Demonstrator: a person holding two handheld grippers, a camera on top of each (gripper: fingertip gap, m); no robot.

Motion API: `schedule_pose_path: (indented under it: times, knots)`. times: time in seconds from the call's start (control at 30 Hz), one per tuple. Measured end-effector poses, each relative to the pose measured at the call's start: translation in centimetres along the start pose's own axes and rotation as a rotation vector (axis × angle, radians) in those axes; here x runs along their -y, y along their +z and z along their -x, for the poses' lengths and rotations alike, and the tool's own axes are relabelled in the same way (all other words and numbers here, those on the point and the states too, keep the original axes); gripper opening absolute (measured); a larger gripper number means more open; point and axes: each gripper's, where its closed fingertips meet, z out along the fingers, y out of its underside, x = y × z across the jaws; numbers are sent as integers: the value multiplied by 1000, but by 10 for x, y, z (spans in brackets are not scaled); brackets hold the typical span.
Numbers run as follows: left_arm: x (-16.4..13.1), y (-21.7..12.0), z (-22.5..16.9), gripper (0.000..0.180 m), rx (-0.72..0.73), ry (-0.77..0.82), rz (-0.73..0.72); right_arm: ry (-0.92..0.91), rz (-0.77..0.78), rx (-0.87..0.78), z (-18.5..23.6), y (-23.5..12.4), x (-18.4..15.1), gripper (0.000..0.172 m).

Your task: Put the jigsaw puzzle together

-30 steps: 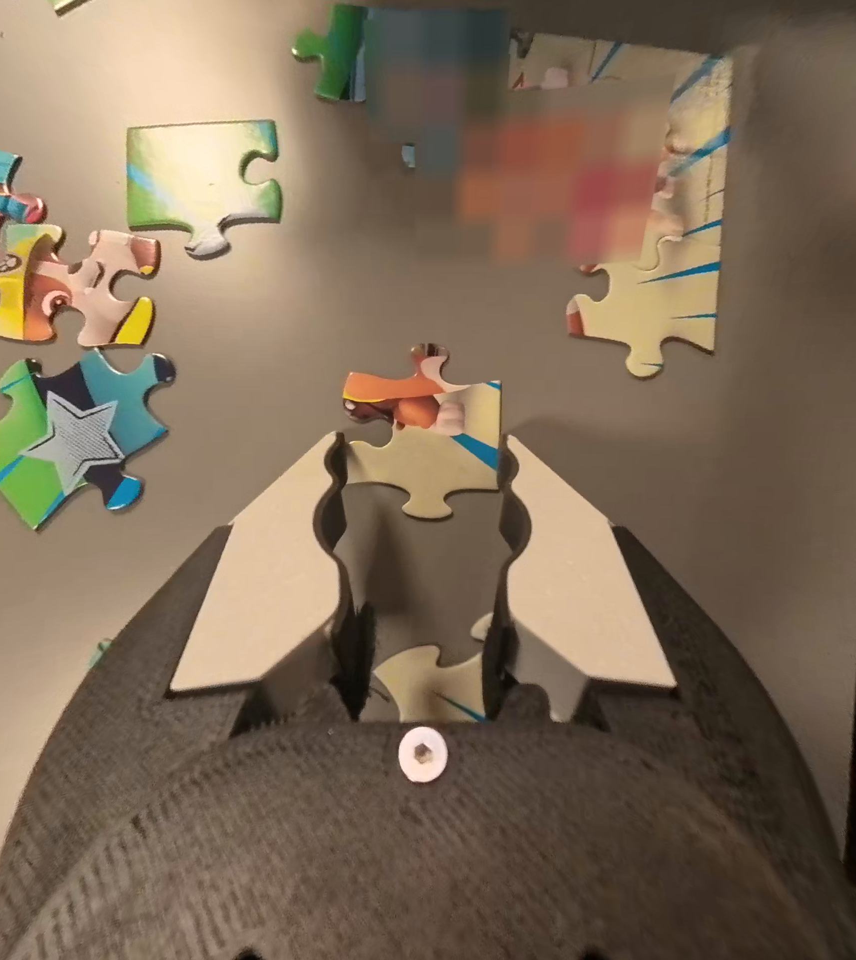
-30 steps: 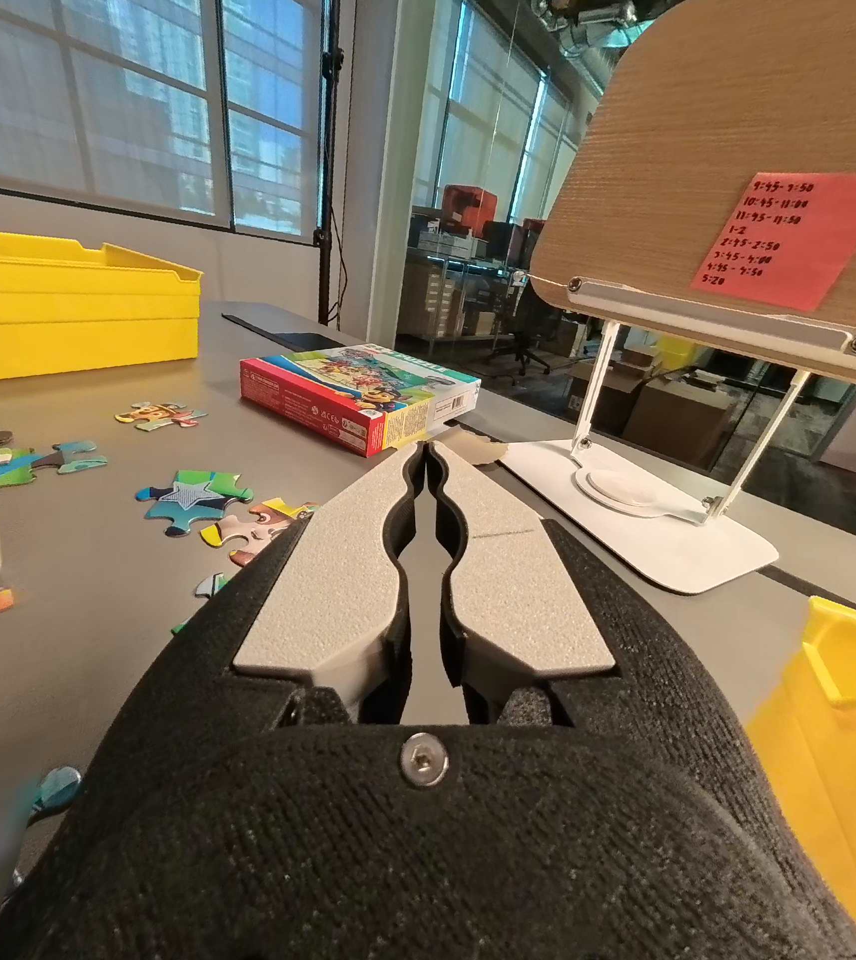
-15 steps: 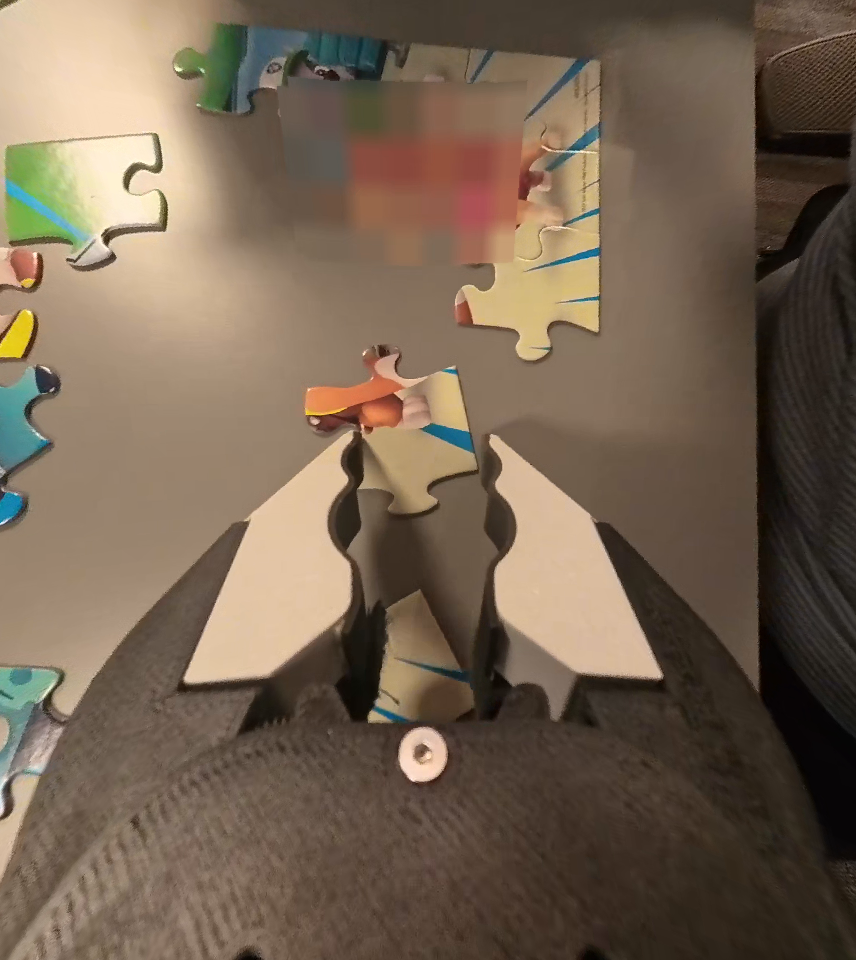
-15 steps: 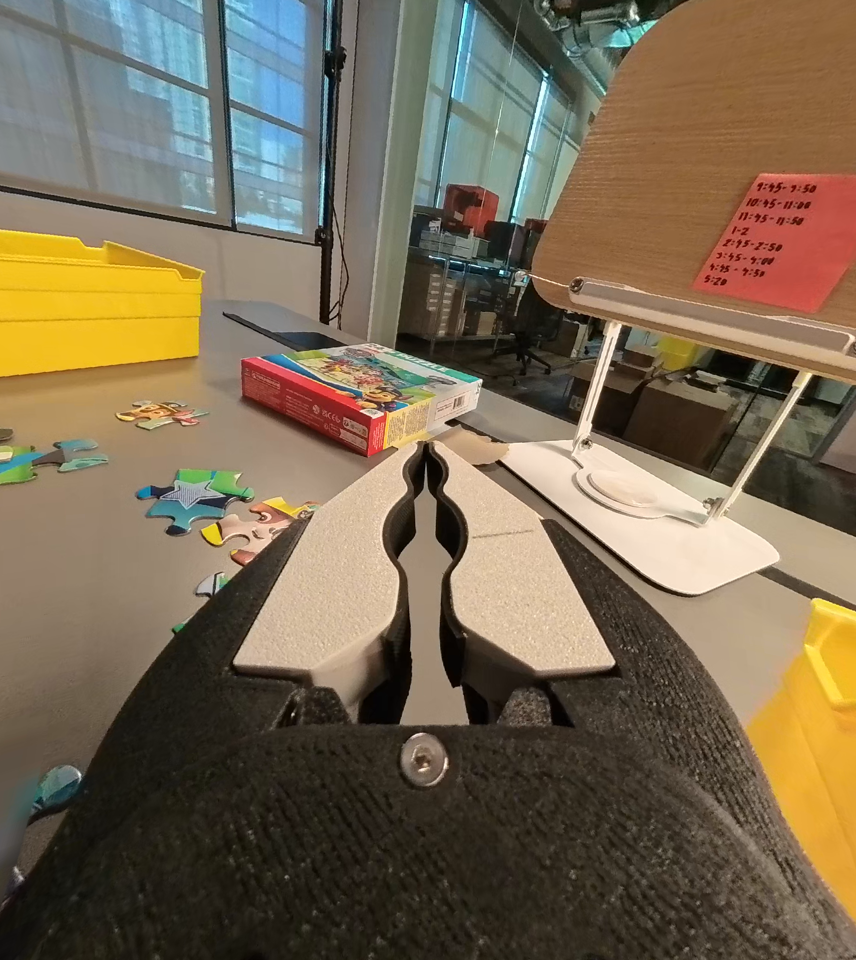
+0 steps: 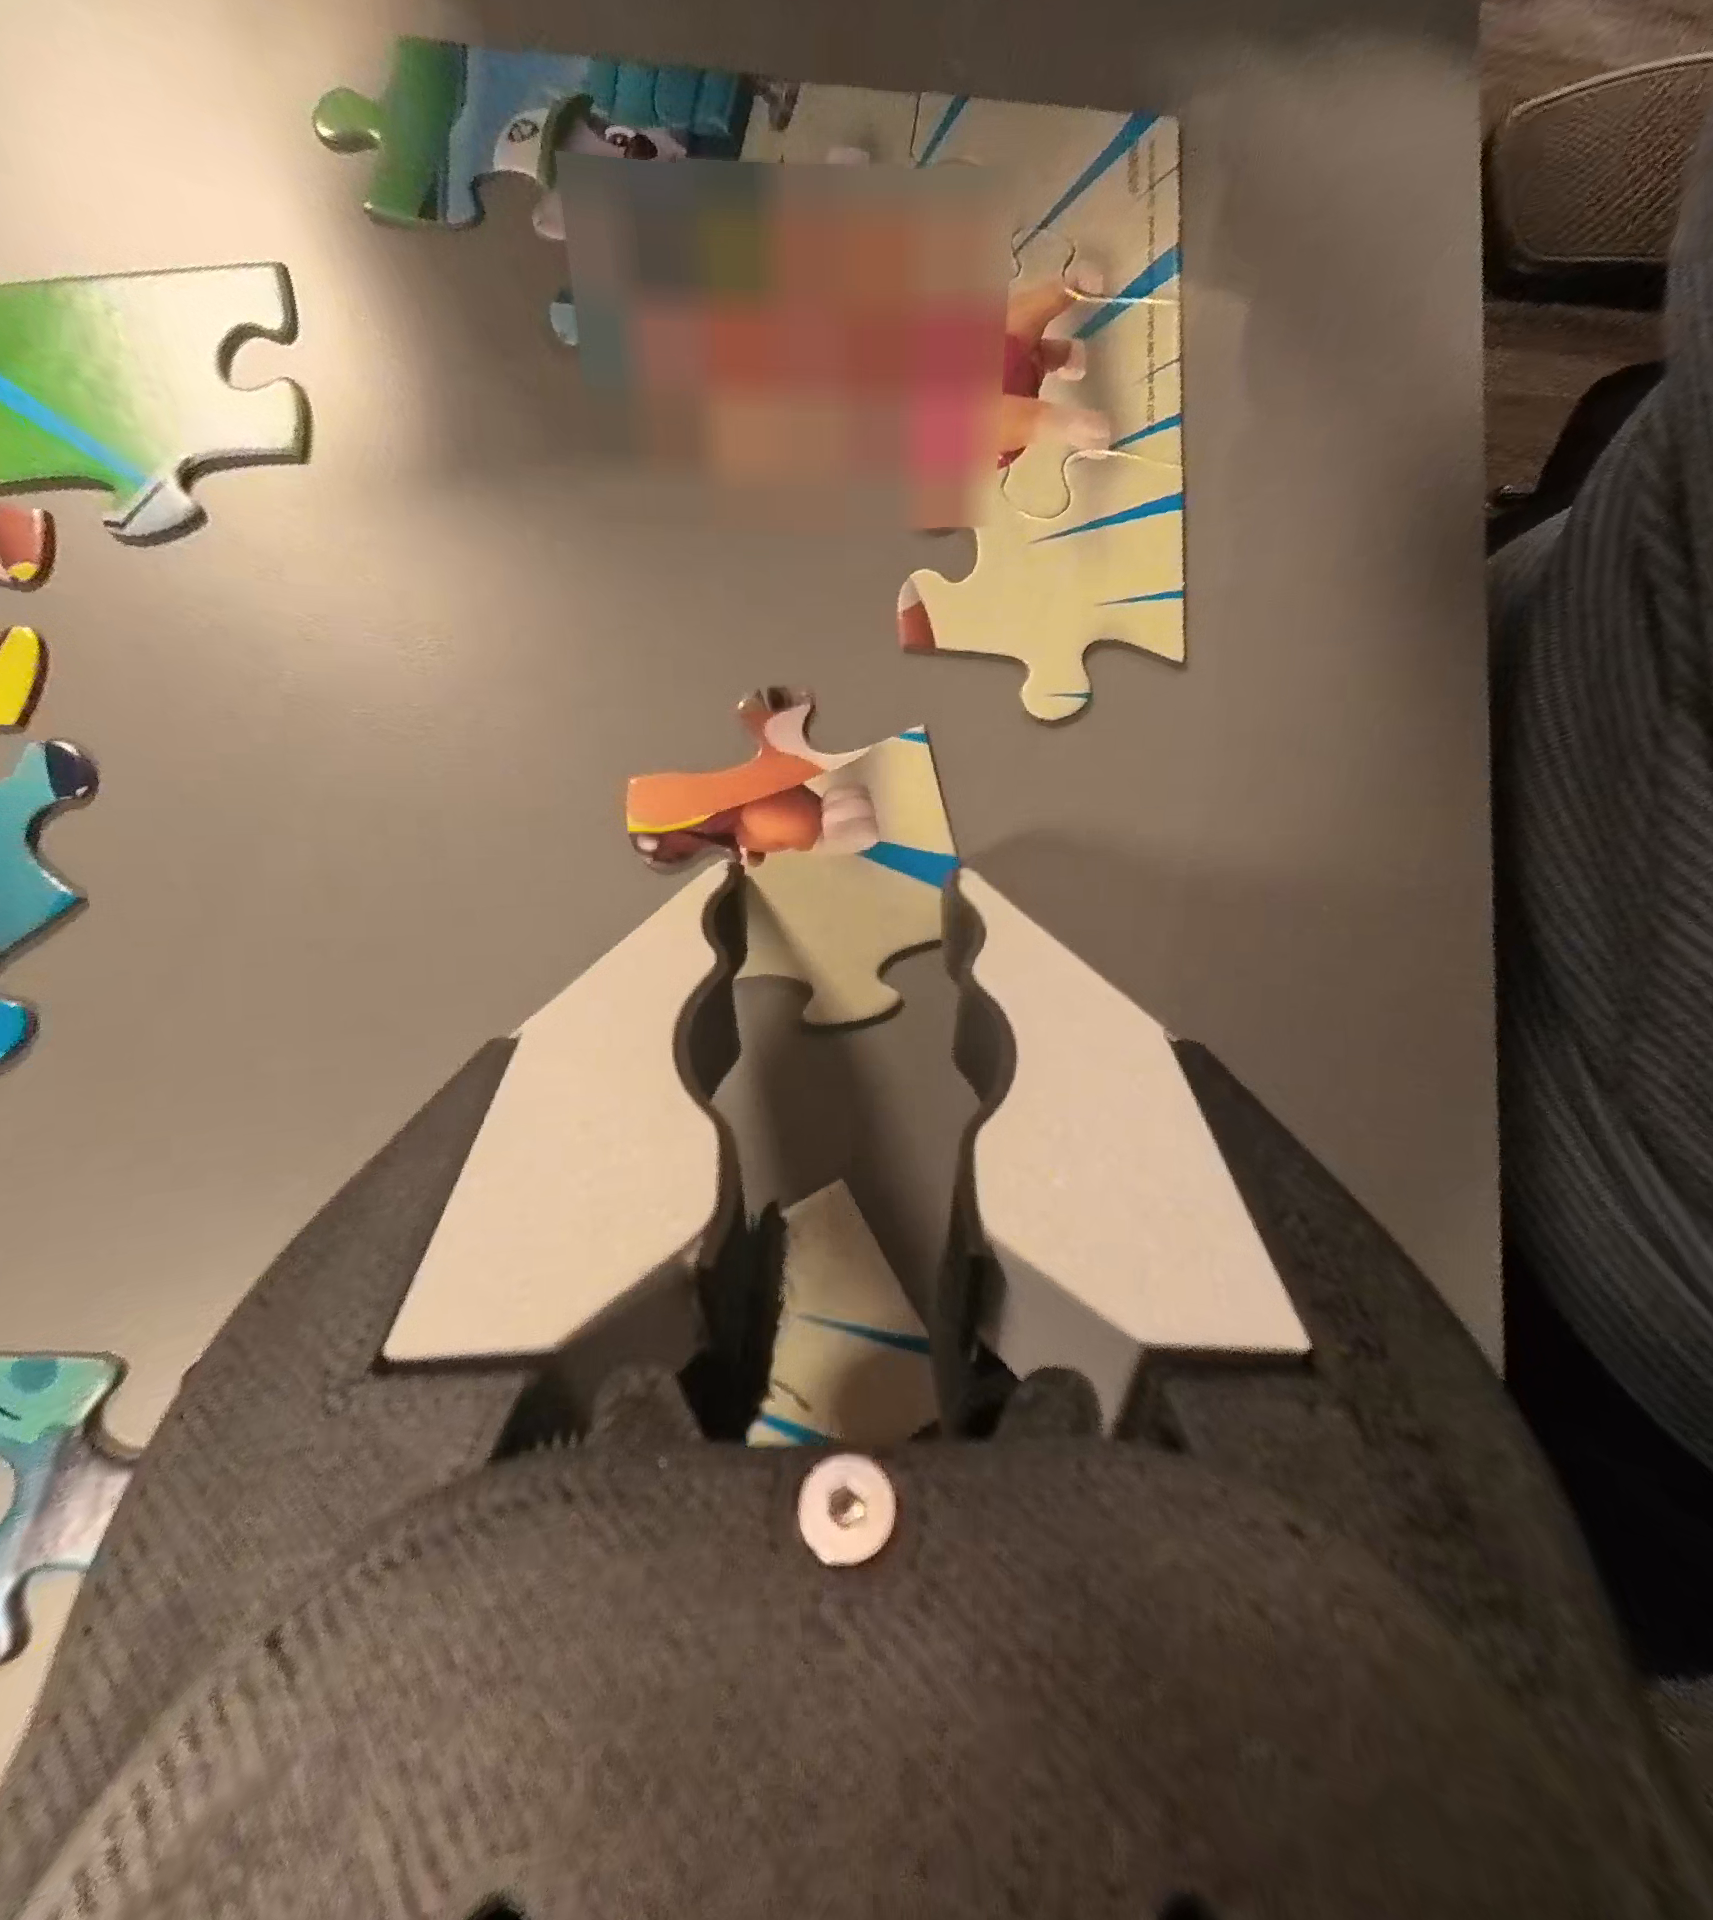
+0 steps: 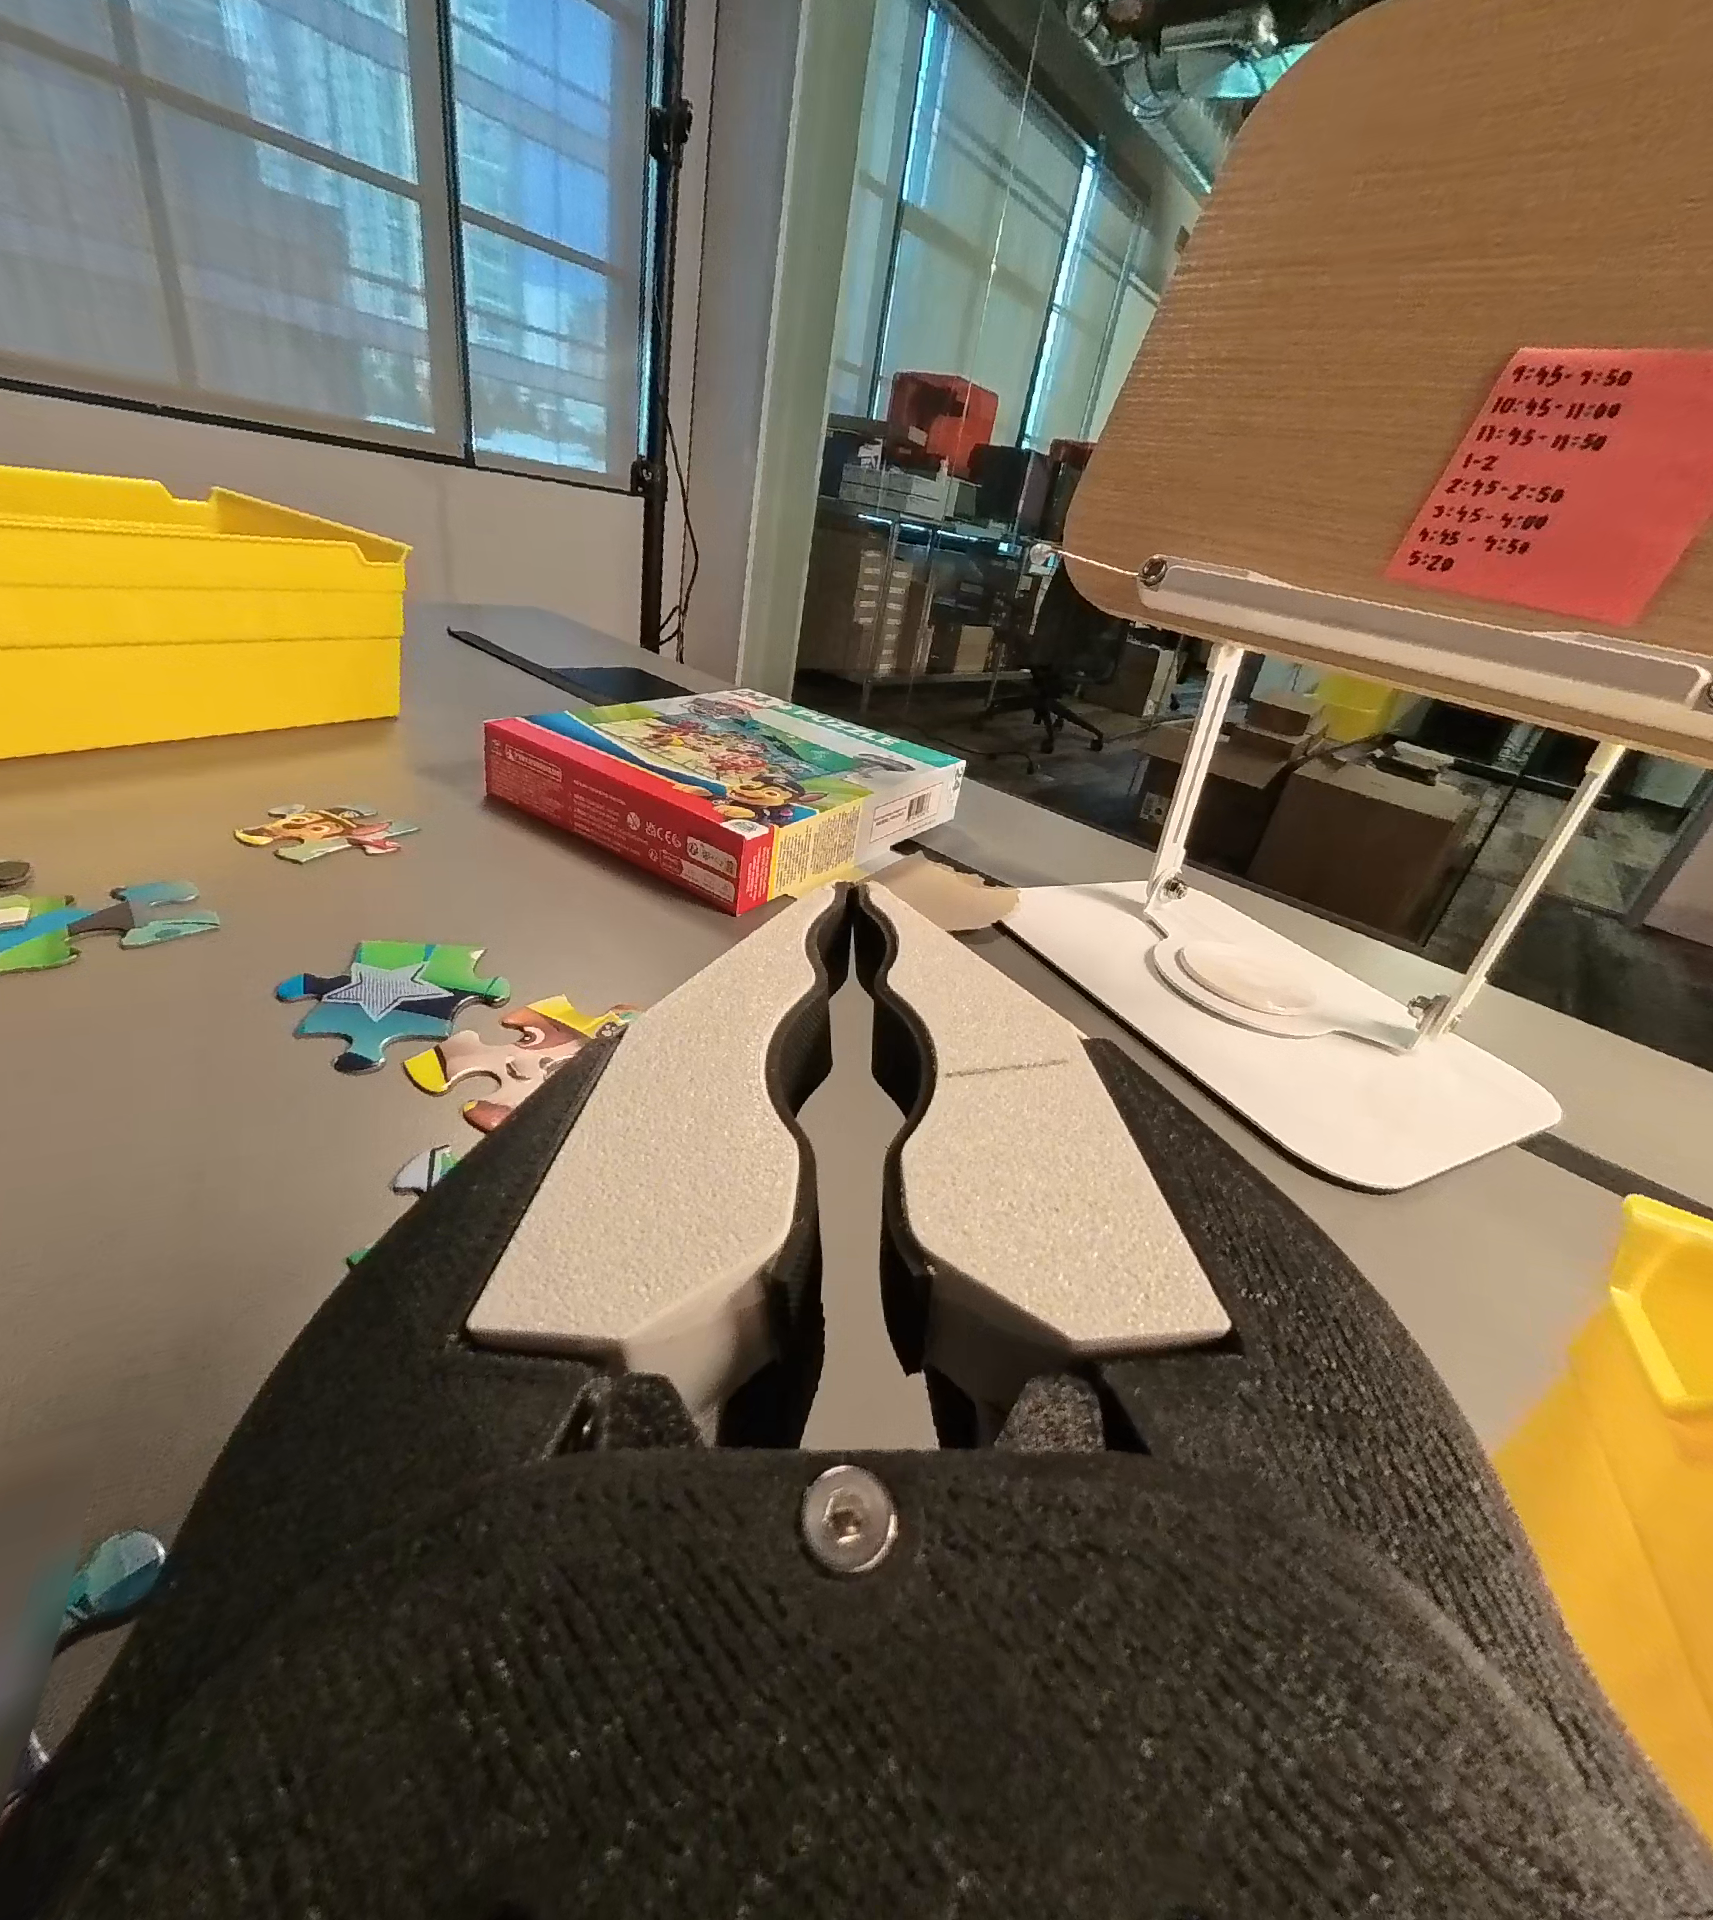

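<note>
Left hand-held gripper: tips pinch a cream and orange puzzle piece by its side edges, above the grey worktop. It sits just short of the joined section by the worktop's right edge. Loose pieces lie toward the left edge.

Risk: the hold is thin, edge-on and at the tips only. Any twist or squeeze could buckle the piece or flick it out.

Right hand-held gripper: pressed together, empty, near the puzzle box.
</note>
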Motion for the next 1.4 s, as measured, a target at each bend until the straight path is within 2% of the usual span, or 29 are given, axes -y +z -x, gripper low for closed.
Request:
schedule_pose_path:
  times: [0.17, 0.27, 0.47, 0.57, 0.73, 0.83, 1.0, 1.07, 1.1, 1.4]
  knots:
    - [-3, -4, 8, 33, 11, -13, 31, 11, -4, 1, -1, 0, 0, 0]
    - [3, -3, 20, 43, 89, 15, -12, 4, -1, 1, 0, 0, 0, 0]
    - [29, -10, 83, 69, 285, -15, -88, 6, -1, 2, 0, 0, 0, 0]
    - [36, -9, 126, 73, 332, -67, -82, 3, 1, 3, 0, 0, 0, 0]
    - [40, 8, 169, 82, 266, -140, -65, 5, -1, 2, 0, 0, 0, 0]
    - [36, 19, 182, 85, 223, -146, -29, 14, -3, 2, -1, -1, 0, 0]
    - [39, 21, 190, 68, 187, -150, -37, 10, -1, 4, -1, 0, 0, 0]
    - [40, 21, 186, 49, 168, -131, -28, 9, 0, 5, -1, 0, 0, 0]
    - [40, 21, 184, 44, 164, -126, -22, 10, 0, 5, -1, 0, 0, 0]
    - [35, 19, 159, 40, 156, -127, -28, 8, -1, 5, 0, 0, 0, 0]
